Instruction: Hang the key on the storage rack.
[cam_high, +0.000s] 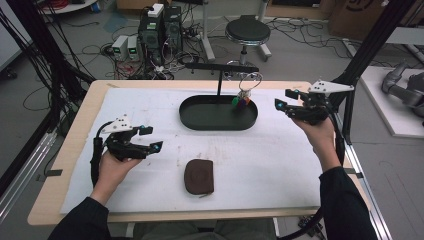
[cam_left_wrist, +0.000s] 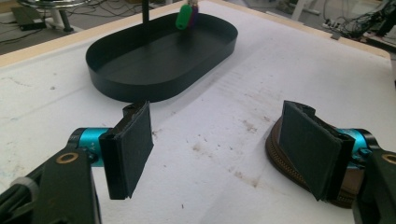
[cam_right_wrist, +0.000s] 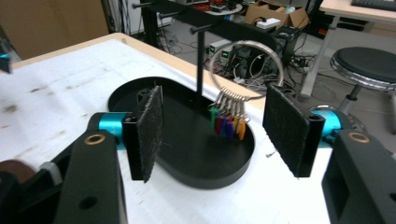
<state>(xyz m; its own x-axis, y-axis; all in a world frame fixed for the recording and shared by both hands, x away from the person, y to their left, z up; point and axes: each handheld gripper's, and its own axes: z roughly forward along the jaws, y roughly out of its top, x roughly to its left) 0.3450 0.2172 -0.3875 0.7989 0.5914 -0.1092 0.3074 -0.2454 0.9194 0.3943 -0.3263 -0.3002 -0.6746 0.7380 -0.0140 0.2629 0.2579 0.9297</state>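
A black oval tray (cam_high: 218, 119) lies on the white mat (cam_high: 150, 175) toward twelve o'clock from the table's middle; a thin post (cam_high: 219, 82) rises from inside it and carries a crossbar (cam_high: 220, 66); a metal ring (cam_high: 250, 80) hangs on the bar's three o'clock end, with a bunch of coloured key tags (cam_high: 241, 102) dangling from the ring down over the tray's three o'clock end; whether the tags touch the tray floor I cannot tell; the rest of the tray floor is bare. In the right gripper view the ring (cam_right_wrist: 246, 65) and tags (cam_right_wrist: 228, 122) hang free beside the post (cam_right_wrist: 201, 70), beyond the jaws and apart from both pads. A brown zipped pouch (cam_high: 199, 176) lies flat on the mat at six o'clock from the tray, well apart from it.

The right gripper (cam_high: 283, 99) is held off the table at three o'clock from the tray, pointing toward nine o'clock at the tags; its jaws stand wide apart with nothing between them; the hand (cam_high: 318, 131) grips it from below with the forearm coming up from five o'clock. The left gripper (cam_high: 151, 138) sits low over the mat at eight o'clock from the tray, pointing toward three o'clock; its fingers are spread wide and grip nothing; in the left gripper view the pouch (cam_left_wrist: 280, 151) lies just behind the right-hand pad (cam_left_wrist: 308, 147); whether they touch I cannot tell.
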